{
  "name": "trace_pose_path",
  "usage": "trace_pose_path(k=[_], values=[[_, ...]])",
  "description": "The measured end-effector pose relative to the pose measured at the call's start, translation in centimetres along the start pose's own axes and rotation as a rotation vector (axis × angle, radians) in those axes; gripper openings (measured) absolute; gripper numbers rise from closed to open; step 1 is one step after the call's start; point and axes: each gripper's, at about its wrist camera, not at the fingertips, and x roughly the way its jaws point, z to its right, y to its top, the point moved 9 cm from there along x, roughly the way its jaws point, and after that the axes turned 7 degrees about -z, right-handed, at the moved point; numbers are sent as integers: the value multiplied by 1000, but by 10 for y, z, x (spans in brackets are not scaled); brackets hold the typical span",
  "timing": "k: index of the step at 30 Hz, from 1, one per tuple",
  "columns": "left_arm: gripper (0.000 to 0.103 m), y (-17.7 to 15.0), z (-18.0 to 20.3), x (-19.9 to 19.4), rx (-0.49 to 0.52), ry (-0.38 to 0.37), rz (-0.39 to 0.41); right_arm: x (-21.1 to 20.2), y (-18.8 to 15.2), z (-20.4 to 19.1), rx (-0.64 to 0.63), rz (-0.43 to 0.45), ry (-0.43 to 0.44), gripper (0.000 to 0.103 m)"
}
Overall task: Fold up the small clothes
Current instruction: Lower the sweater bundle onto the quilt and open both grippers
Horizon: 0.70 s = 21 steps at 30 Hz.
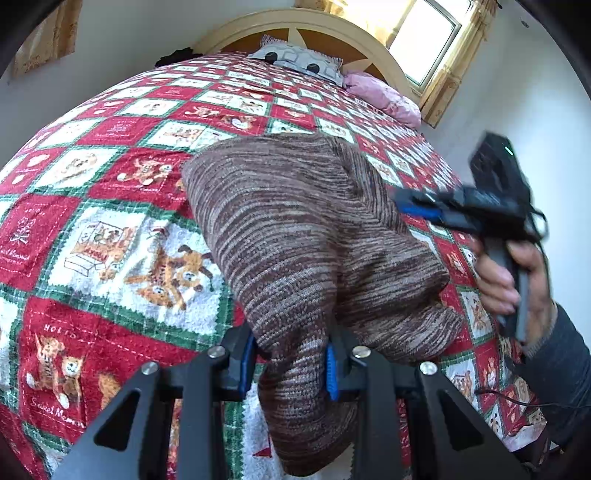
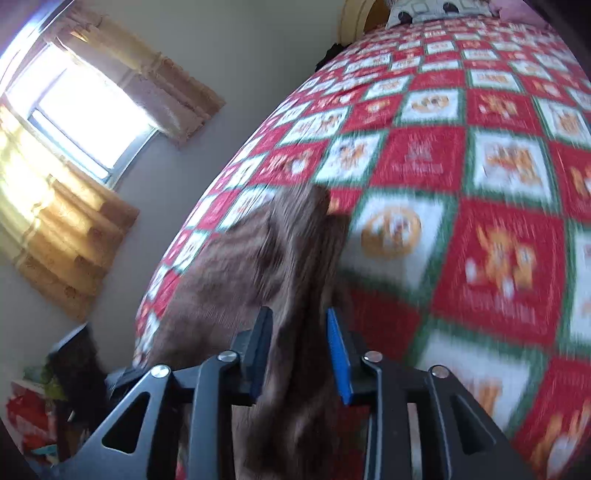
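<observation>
A bed spread with a red, white and green patchwork quilt (image 1: 122, 206) printed with teddy bears fills the scene ahead of both claws. On it lies the brown striped knit garment (image 1: 295, 221), bunched and partly doubled over, its near end drawn up between the fingers of the left gripper (image 1: 291, 363), whose blue pads press the cloth from both sides in a firm hold. Far beyond that claw, at the head of the bed, a grey patterned pillow (image 1: 295, 59) leans against a cream arched headboard (image 1: 332, 26), with a pink pillow (image 1: 384, 96) beside it to the right, and past that a bright window (image 1: 424, 40) with golden curtains in a pale wall. To the right of the left claw a hand (image 1: 513, 280) in a dark sleeve holds the right gripper (image 2: 299, 354) over the garment's far edge. In the right wrist view, which is blurred, a fold of the same knit hangs between that claw's fingers, the blue pad on the right standing clear of the cloth, so the jaws are parted. Left of this claw the curtained window shows again, with some colourful clutter (image 2: 33, 406) low by the wall.
</observation>
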Motion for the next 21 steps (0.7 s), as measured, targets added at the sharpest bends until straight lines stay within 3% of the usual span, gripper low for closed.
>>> trace_pose_path(k=[1,7,12,14,15,16,17,18,19,21], values=[[32,0,0,1,-3,0,-1,-5,-14,-2,-7,-10,9,44],[45,-4,-1,-1,-21,10,-5,-22,-86,-14,-59,-65,-3,44],[59,-18,12,-7,31,24,-9,-20,-109,-23,-88,-89,-27,44],[60,-29,15,-5,40,22,-28,-14,-113,-21,-75,-104,-42,39],[60,-33,15,-3,42,26,-39,-11,-117,-21,-81,-109,-52,30],[59,-38,15,1,48,27,-51,-10,-117,-22,-91,-105,-67,17],[58,-42,16,4,57,34,-59,-10,-119,-23,-103,-104,-84,12],[47,-42,17,2,78,60,-46,-12,-121,-25,-108,-101,-89,9],[26,-43,19,2,103,82,-47,-16,-123,-27,-112,-95,-87,7],[20,-44,28,-2,126,50,-63,-31,-126,-40,-148,-78,-101,7]])
